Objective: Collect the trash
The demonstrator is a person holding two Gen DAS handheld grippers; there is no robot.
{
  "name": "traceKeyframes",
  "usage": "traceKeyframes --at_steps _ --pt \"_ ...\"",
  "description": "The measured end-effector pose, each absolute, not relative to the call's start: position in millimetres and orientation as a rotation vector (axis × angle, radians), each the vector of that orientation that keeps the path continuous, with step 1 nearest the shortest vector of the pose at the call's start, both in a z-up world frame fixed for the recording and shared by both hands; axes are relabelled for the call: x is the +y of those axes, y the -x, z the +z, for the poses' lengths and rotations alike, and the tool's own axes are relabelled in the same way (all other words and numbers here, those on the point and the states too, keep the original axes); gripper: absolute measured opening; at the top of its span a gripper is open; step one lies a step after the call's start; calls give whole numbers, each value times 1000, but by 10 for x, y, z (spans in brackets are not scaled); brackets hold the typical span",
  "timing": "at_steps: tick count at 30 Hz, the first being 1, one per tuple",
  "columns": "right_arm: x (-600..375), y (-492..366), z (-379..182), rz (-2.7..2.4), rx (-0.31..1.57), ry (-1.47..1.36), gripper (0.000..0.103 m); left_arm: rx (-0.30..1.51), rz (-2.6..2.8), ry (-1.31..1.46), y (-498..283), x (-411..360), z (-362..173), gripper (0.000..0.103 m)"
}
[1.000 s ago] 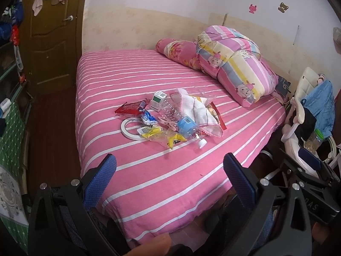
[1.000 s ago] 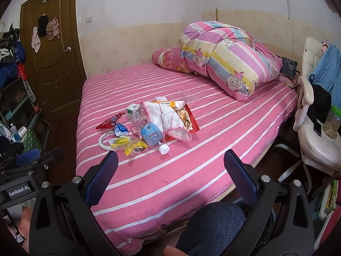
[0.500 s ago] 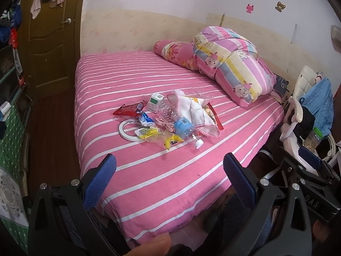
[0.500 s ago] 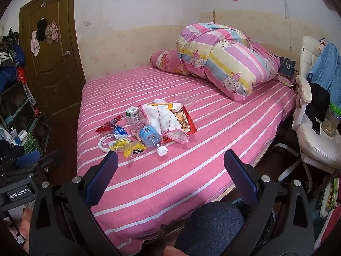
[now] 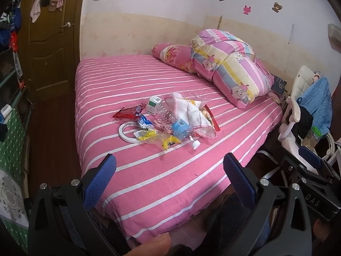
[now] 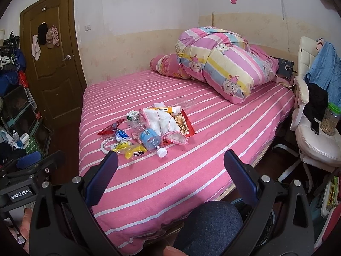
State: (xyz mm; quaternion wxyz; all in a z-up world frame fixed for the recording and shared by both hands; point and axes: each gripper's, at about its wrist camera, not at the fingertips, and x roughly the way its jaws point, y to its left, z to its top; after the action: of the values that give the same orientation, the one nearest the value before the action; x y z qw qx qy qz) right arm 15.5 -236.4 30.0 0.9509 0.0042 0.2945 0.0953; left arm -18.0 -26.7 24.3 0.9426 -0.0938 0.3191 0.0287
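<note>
- Left wrist view: the left gripper (image 5: 169, 166) hangs above the near end of the bed (image 5: 149, 177) with its blue-padded fingers (image 5: 100, 179) spread wide and nothing between them.
- The trash lies in one loose heap near the middle of the pink striped sheet, well apart from the gripper.
- In the heap, a clear plastic bottle (image 5: 177, 123) with a blue label lies on its side, its white cap toward the near edge.
- A white cloth (image 5: 195, 115) with pink trim lies just beside the bottle, draped over a red snack bag (image 5: 210, 117).
- A red wrapper (image 5: 127, 112) lies at the left of the heap, a small green-and-white carton (image 5: 153, 105) stands behind it, and a white tape ring (image 5: 129, 131) lies flat in front.
- Yellow wrappers (image 5: 159, 137) overlap the ring's right side.
- The right gripper (image 5: 307, 170) shows at the right edge, low beside the bed; its fingers cannot be judged here.
- Right wrist view: the right gripper (image 6: 170, 163) also has its fingers (image 6: 240, 179) wide apart, holding nothing, over the near end of the bed (image 6: 191, 170).
- The same heap lies ahead and to the left: bottle (image 6: 150, 139), cloth (image 6: 164, 122), red wrapper (image 6: 110, 127), tape ring (image 6: 107, 146).
- A folded quilt (image 6: 221, 64) rests at the head of the bed, and a white chair (image 6: 315, 132) stands to the right.
</note>
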Motion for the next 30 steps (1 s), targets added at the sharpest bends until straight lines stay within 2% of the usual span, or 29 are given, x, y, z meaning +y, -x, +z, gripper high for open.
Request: traceKeyframes --at_steps 20,30 --pt "-2561 8 355 229 512 -43 98 651 55 214 261 -181 203 97" --pt "-2386 -365 -43 405 652 -169 98 726 18 311 -92 188 -218 97"
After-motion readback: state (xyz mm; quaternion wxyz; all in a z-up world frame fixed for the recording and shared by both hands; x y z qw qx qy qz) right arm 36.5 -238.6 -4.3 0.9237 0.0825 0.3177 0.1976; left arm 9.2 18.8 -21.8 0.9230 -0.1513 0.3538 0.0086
